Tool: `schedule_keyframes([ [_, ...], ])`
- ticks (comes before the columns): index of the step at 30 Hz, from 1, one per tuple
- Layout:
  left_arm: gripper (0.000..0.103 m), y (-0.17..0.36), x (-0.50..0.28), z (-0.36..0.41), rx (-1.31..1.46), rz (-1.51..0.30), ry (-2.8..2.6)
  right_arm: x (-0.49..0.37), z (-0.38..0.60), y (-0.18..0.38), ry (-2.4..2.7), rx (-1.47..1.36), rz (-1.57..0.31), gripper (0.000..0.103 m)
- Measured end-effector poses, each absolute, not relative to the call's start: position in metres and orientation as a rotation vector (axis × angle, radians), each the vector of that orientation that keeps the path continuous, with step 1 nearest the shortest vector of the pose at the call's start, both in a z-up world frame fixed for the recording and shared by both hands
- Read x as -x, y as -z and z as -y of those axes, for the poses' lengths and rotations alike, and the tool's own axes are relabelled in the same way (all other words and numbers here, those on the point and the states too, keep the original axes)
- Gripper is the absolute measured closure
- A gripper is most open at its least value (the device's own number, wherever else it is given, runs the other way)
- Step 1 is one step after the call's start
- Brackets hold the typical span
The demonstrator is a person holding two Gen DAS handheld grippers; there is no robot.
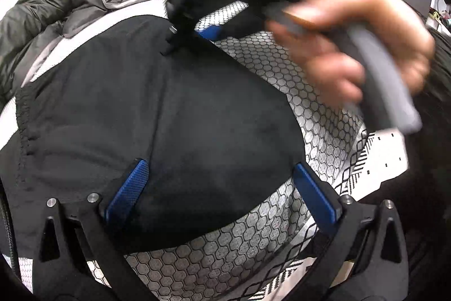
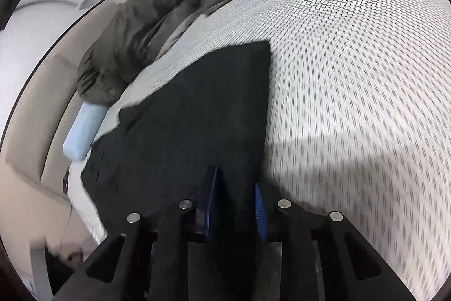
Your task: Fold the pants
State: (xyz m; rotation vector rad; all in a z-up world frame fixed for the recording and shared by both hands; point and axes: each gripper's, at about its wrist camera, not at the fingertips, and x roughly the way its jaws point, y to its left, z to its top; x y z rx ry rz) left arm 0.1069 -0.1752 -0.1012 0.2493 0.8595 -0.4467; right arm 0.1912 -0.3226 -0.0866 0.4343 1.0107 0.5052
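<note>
The black pants [image 1: 157,114] lie flat on the hexagon-patterned bed cover [image 1: 318,103]. My left gripper [image 1: 220,174] is open, its blue pads wide apart, one pad [image 1: 129,188] on the fabric and the other at the pants' near edge. In that view the right gripper [image 1: 208,31], held by a hand [image 1: 352,41], is at the pants' far corner. In the right wrist view the right gripper [image 2: 236,188] is shut on a fold of the black pants [image 2: 197,114], which stretch away across the bed.
A dark grey puffy jacket [image 1: 56,4] lies bunched at the far side of the bed, also in the right wrist view [image 2: 135,27]. A pale blue object [image 2: 84,129] sits at the bed edge. A striped black-and-white cloth [image 1: 380,154] lies at the right.
</note>
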Motion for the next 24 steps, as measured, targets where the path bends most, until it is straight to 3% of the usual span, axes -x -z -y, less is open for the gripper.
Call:
schedule_keyframes([
  [11, 0.001, 0.102, -0.098, 0.173, -0.275, -0.859, 0.473, -0.305, 0.311, 0.075, -0.45, -0.428, -0.98, 0.083],
  [14, 0.001, 0.095, -0.09, 0.17, -0.255, -0.855, 0.489, -0.314, 0.318, 0.076, -0.433, -0.441, -1.002, 0.073],
  [17, 0.002, 0.079, -0.092, 0.153, -0.124, -0.865, 0.553, -0.3, 0.329, 0.067, -0.416, -0.459, -0.99, 0.054],
  [24, 0.003, 0.033, -0.11, 0.056, 0.162, -0.802, 0.465, -0.207, 0.342, 0.064, -0.481, -0.449, -0.989, 0.048],
])
